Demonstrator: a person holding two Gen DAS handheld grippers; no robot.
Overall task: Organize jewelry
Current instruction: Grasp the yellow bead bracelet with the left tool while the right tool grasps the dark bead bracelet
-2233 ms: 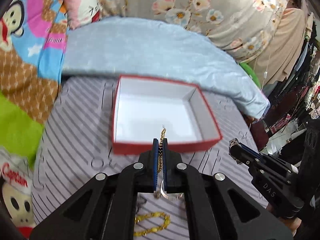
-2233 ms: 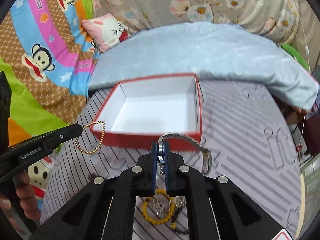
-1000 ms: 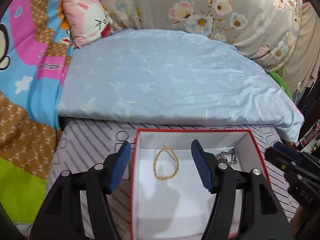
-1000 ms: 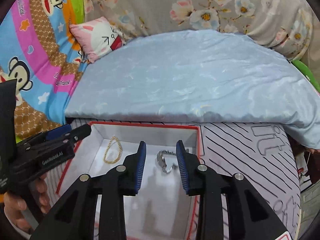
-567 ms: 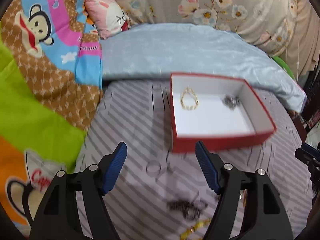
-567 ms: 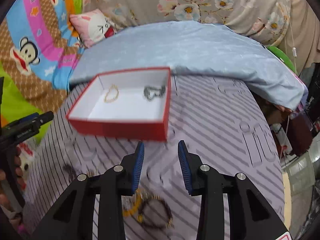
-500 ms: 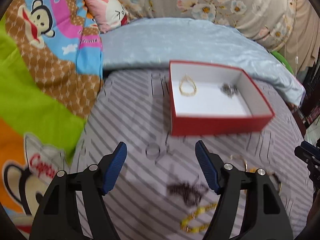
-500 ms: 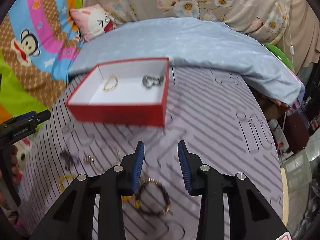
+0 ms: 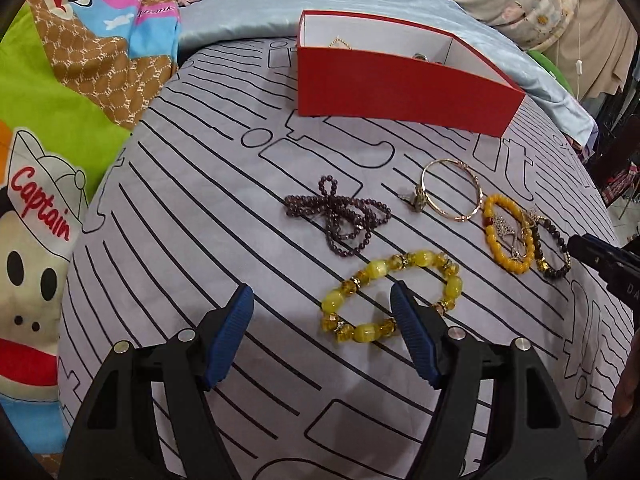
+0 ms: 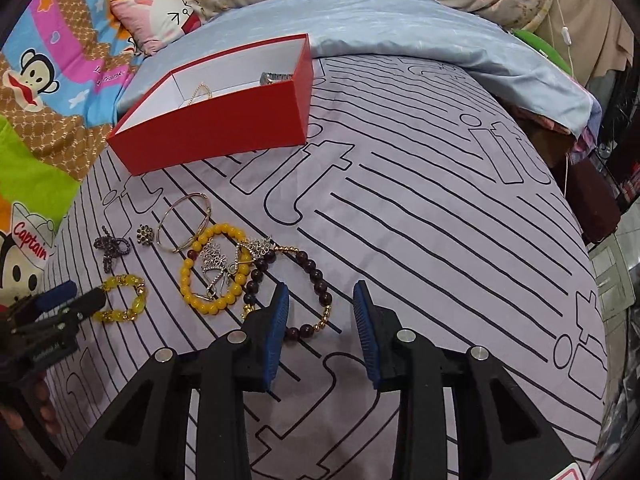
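Note:
A red box (image 9: 404, 88) (image 10: 216, 132) with a white inside stands on the striped sheet; a thin gold chain (image 10: 199, 92) and a silver watch (image 10: 276, 77) lie in it. My left gripper (image 9: 322, 336) is open and empty, low over a yellow glass-bead bracelet (image 9: 390, 296) (image 10: 120, 300). My right gripper (image 10: 322, 328) is open and empty, just above a dark brown bead bracelet (image 10: 308, 296) (image 9: 554, 250). Beside these lie an amber bead bracelet (image 10: 212, 266) (image 9: 506, 232) with silver pieces on it, a gold bangle (image 9: 452, 190) (image 10: 184, 220) and purple beads (image 9: 340, 216) (image 10: 112, 250).
A small dark brooch (image 10: 144, 234) lies by the bangle. A pale blue quilt (image 10: 400, 28) is bunched behind the box. A cartoon monkey blanket (image 9: 60, 80) lies to the left. The bed edge drops off at the right (image 10: 592, 240).
Both grippers let go of the gold chain and the watch in the box, drew back from it and came down low over the loose jewelry on the sheet.

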